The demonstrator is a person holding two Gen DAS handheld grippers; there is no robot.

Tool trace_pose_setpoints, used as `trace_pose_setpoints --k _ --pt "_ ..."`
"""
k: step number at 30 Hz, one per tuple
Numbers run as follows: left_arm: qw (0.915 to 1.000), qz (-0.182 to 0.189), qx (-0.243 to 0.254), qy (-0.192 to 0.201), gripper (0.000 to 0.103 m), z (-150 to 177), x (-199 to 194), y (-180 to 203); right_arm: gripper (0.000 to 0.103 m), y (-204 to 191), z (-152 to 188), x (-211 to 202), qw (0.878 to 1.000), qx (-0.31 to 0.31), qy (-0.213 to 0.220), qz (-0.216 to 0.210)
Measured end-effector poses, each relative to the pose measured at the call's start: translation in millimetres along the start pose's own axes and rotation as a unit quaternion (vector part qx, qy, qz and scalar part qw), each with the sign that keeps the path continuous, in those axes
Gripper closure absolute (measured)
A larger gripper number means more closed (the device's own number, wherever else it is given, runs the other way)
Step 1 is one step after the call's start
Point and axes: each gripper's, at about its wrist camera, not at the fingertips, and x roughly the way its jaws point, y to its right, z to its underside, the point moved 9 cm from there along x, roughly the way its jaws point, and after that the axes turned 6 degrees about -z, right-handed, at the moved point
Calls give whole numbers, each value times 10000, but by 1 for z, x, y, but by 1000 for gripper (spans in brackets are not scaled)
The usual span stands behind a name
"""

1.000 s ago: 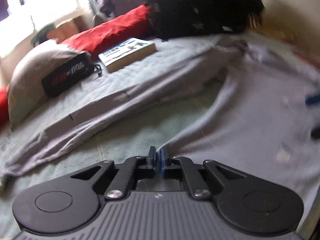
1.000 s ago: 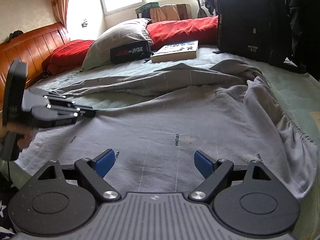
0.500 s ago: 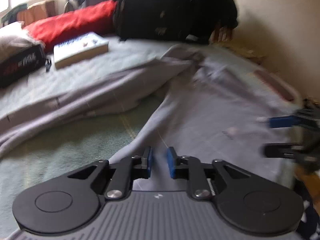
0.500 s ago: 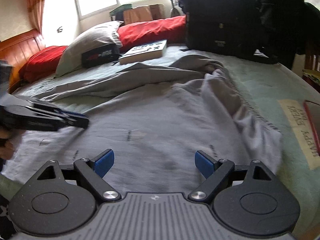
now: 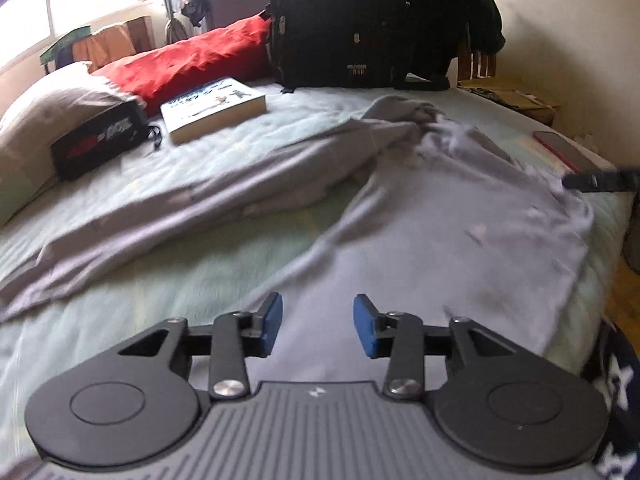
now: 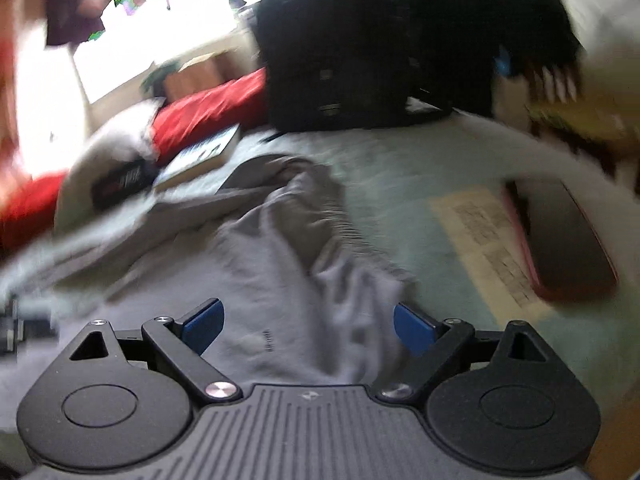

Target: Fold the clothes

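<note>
Here the grey garment (image 5: 400, 208) lies spread and rumpled across the pale green bed (image 5: 200, 280), one long part trailing toward the left, the broad body toward the right edge. At the left, a dark pouch (image 5: 96, 140) leans on a pillow (image 5: 44, 120); its red and white lettering is too blurred to read. Beside it a book (image 5: 216, 106) shows a printed cover whose words I cannot make out, and the black backpack (image 5: 368, 24) behind carries a small white label, also illegible. The left gripper (image 5: 318, 324) hovers over the cloth's near edge, its jaws opening with nothing pinched between them. Further right, the right gripper (image 6: 308, 326) stands wide apart over a bunched ridge of fabric, holding nothing. This looks like the regrasp stage between folds; the next move probably calls for both grippers to pinch an edge cleanly.
</note>
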Motion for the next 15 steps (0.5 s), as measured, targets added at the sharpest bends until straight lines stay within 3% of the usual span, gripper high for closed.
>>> trace_pose_setpoints --k 4,8,11,13,15 --pt "9991 139 -385 -78 55 27 -14 -4 8 41 15 -2 9933 1100 -174 -297" --pt "9970 112 -742 -181 54 40 -9 -5 7 52 6 10 9810 1709 10 -917" --pt "9954 126 -944 -139 53 40 -7 -4 10 58 -1 23 9746 1978 52 -1048" --pt "9953 113 -949 -127 53 39 -6 -2 25 62 -6 32 9698 2157 81 -1134" --pt "9958 66 -906 -129 52 40 -5 0 61 65 -6 36 9686 2246 72 -1065"
